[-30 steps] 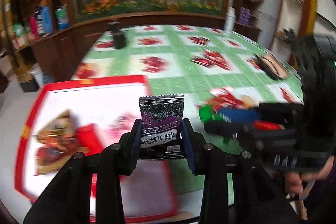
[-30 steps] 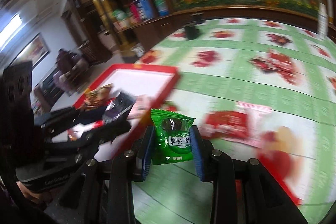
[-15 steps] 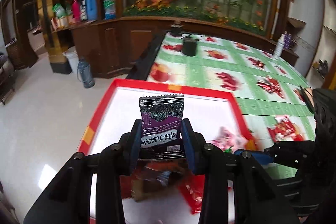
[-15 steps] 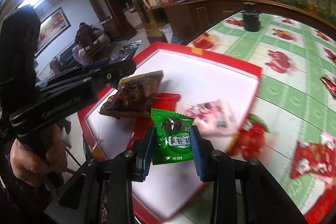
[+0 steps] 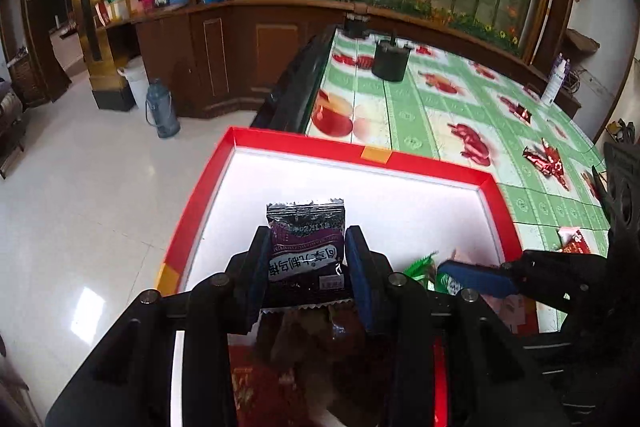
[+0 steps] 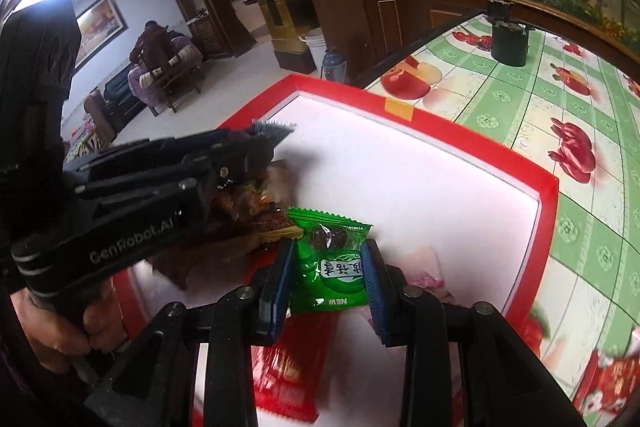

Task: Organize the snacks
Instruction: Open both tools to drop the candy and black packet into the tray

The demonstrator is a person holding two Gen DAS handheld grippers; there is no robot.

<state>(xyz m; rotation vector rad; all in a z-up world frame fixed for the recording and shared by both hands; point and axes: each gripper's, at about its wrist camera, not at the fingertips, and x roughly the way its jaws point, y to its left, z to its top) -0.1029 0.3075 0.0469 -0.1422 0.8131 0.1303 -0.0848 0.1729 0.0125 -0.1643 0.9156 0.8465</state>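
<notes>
Green fruit-print desk carries a red-rimmed white tray at its edge. Left gripper: jaws clamped on a dark purple snack packet, upright, over the tray. Right gripper: jaws clamped on a green candy packet. Tray holds a red packet and brown packet; farther off, a black container.

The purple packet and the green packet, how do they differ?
The purple packet is dark with silver ends and sits in the left gripper; the green packet is bright green and sits in the right gripper. The green one has a see-through window; the purple one shows none. Both are held above the red tray.
</notes>
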